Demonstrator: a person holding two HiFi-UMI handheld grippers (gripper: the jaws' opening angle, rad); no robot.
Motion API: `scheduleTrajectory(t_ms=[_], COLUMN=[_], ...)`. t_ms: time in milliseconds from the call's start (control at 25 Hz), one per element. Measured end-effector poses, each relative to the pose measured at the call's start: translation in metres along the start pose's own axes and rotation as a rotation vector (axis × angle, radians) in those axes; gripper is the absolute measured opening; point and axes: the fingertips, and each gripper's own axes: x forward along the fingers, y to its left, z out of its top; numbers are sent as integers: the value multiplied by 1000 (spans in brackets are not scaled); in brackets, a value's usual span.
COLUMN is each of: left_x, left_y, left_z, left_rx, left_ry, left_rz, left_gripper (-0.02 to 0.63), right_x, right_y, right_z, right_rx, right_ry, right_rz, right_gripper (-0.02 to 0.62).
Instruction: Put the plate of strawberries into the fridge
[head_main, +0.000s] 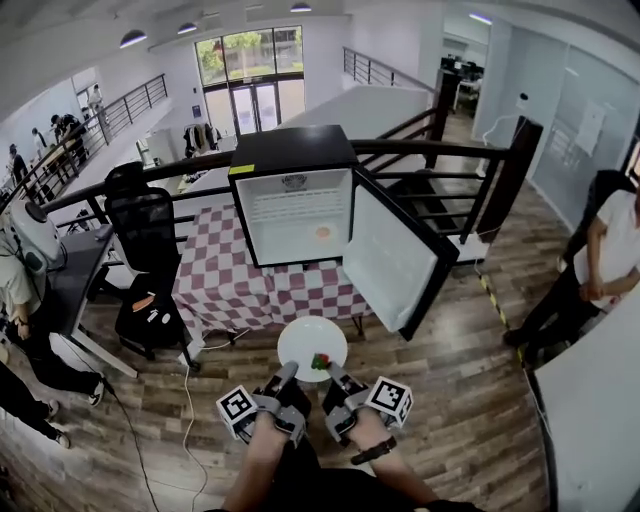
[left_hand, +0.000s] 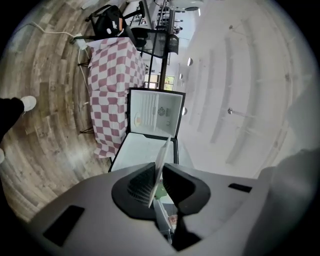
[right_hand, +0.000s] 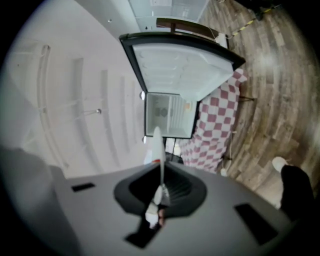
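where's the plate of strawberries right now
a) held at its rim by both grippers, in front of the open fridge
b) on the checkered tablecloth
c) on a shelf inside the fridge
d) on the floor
A: the plate is pinched at its near rim by the left gripper and the right gripper, short of the fridge, whose door stands open.

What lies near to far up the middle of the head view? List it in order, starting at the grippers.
The left gripper and right gripper side by side, both shut on the plate → plate with strawberries → checked tablecloth → open fridge → glass doors at the far wall.
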Motion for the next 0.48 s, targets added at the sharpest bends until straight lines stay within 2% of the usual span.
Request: scheduleTrajectory(t_ms=[200, 480], left_x=[44, 96], left_y=[-28, -35], left_z=[55, 129], left_rx=[39, 52], left_ry=[19, 28], left_rz=[-18, 7], left_gripper=[49, 49], right_x=[68, 157], right_y=[25, 25], right_z=[20, 39], right_rx=[-47, -3], right_ry=[-15, -25], right_rz=[-1, -16], right_gripper=[31, 31])
